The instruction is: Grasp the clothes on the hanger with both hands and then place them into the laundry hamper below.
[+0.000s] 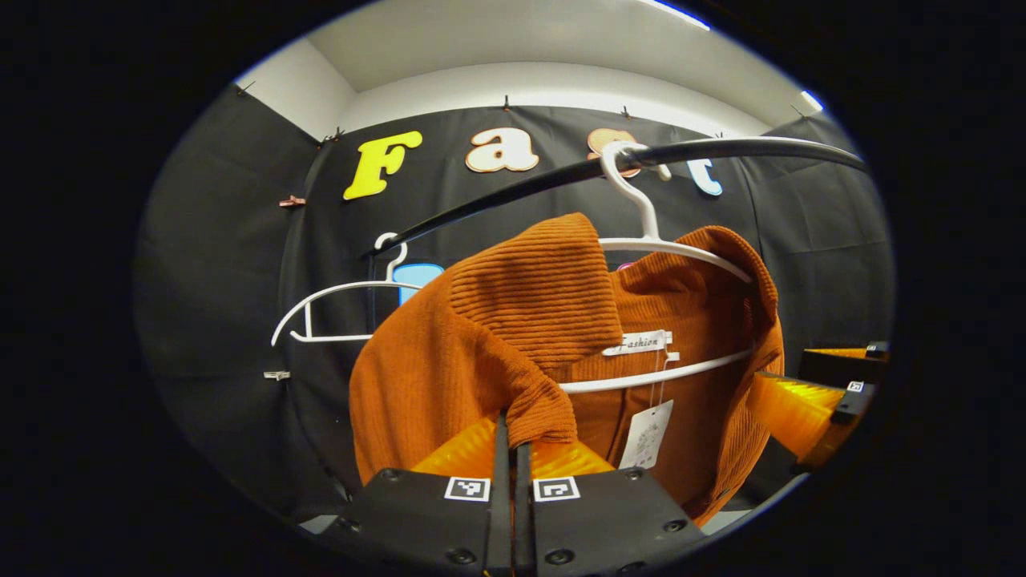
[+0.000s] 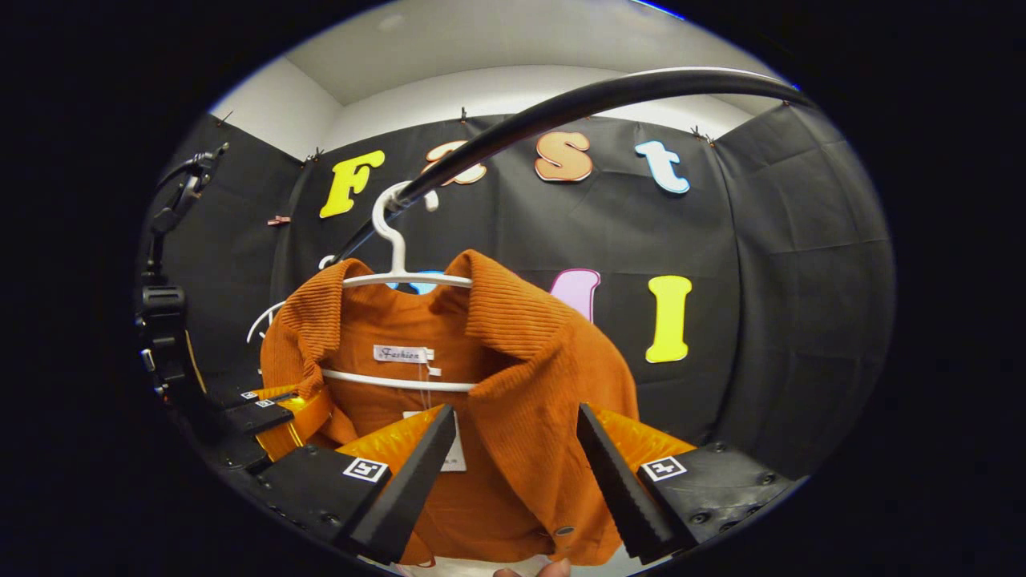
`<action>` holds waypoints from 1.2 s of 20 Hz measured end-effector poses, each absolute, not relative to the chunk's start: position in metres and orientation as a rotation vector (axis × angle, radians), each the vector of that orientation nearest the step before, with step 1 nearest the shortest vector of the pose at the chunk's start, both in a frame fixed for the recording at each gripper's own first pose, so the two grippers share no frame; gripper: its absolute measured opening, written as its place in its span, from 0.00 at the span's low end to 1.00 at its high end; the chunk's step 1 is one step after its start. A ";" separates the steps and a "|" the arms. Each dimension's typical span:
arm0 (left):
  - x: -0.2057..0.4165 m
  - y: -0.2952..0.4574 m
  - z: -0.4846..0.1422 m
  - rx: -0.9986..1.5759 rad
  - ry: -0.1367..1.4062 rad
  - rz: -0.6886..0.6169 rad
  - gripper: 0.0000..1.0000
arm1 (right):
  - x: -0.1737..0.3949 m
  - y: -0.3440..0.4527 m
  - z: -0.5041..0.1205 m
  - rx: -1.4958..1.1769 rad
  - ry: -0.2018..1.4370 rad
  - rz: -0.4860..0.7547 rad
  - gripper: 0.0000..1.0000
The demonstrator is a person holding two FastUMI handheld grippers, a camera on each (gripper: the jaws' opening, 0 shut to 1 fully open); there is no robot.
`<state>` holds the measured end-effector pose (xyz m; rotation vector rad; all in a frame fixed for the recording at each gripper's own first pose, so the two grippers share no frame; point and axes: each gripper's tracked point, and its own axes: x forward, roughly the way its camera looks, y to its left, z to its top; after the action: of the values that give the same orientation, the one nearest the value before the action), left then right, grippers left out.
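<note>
Here, by view.

Left gripper view: the left hand-held gripper [image 1: 506, 449] sits at the bottom, its two black fingers [image 1: 498, 513] drawn almost together and pinching a fold of the orange ribbed garment [image 1: 481, 336] at the turned-down collar edge. The garment hangs on a white hanger [image 1: 653, 240], whose hook rides on a black rail [image 1: 561, 176]. A neck label [image 1: 641, 343] and a paper swing tag [image 1: 646, 434] show inside the collar. A second, bare white hanger [image 1: 333, 312] hangs farther along the rail, to the left. The right hand-held gripper [image 1: 834, 393] shows at the right edge, just beside the garment's far shoulder.

Right gripper view: the right hand-held gripper [image 2: 513, 457] is wide open, its fingers [image 2: 617, 481] standing either side of the garment's [image 2: 529, 401] front edge, neither pressing on it. A dark button [image 2: 565, 530] shows near the hem. The hanger [image 2: 397, 276] and rail [image 2: 577, 100] sit above. The left hand-held gripper [image 2: 276, 413] appears at lower left against the garment's other shoulder. A fingertip [image 2: 553, 569] shows at the bottom edge.
</note>
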<state>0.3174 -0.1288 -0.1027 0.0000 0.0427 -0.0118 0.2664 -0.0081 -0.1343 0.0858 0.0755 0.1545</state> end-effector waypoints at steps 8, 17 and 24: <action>0.315 -0.124 -0.104 0.011 0.059 -0.029 0.03 | 0.316 -0.005 -0.173 0.245 0.119 0.115 0.45; 0.313 -0.117 -0.101 -0.006 0.117 -0.049 0.03 | 0.304 -0.005 -0.171 0.573 0.329 0.341 0.05; 0.308 -0.092 -0.070 0.005 0.124 -0.032 0.05 | 0.320 -0.070 -0.127 0.548 0.231 0.232 0.04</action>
<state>0.3078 -0.0920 -0.0696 0.0052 0.1239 -0.0317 0.3204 -0.0698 -0.1265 0.5478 0.2310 0.2315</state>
